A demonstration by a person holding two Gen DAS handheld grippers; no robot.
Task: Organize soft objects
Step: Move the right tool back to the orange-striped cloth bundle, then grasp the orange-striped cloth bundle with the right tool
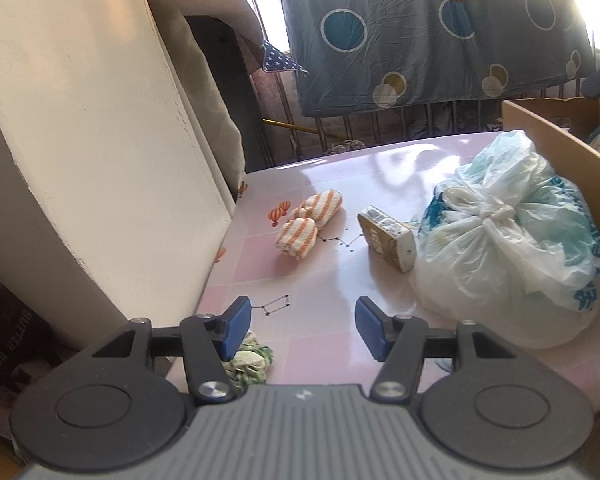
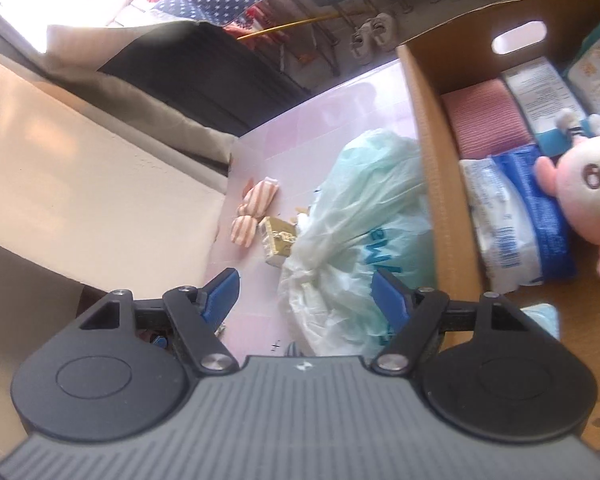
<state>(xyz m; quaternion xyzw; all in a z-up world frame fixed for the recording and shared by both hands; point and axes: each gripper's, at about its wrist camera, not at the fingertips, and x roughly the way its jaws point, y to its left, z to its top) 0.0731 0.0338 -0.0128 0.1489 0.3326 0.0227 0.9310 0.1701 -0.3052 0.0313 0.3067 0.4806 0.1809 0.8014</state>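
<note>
Orange-striped rolled cloths [image 1: 308,222] [image 2: 254,210] lie on the pink table [image 1: 320,280], beside a tan packet [image 1: 388,238] [image 2: 278,242] and a tied plastic bag [image 1: 504,240] [image 2: 352,232]. My left gripper [image 1: 302,330] hangs open over the table's near part, nothing between its blue pads; a green-patterned cloth [image 1: 250,364] lies under its left finger. My right gripper [image 2: 306,294] is open above the bag, empty. The cardboard box [image 2: 432,128] on the right holds a pink plush toy [image 2: 584,196], a pink towel [image 2: 484,120] and tissue packs [image 2: 516,216].
A cream wall block [image 1: 92,140] rises along the table's left side. A blue blanket with circles [image 1: 432,32] hangs on a railing behind the table. The box's near wall [image 1: 560,140] stands right behind the plastic bag.
</note>
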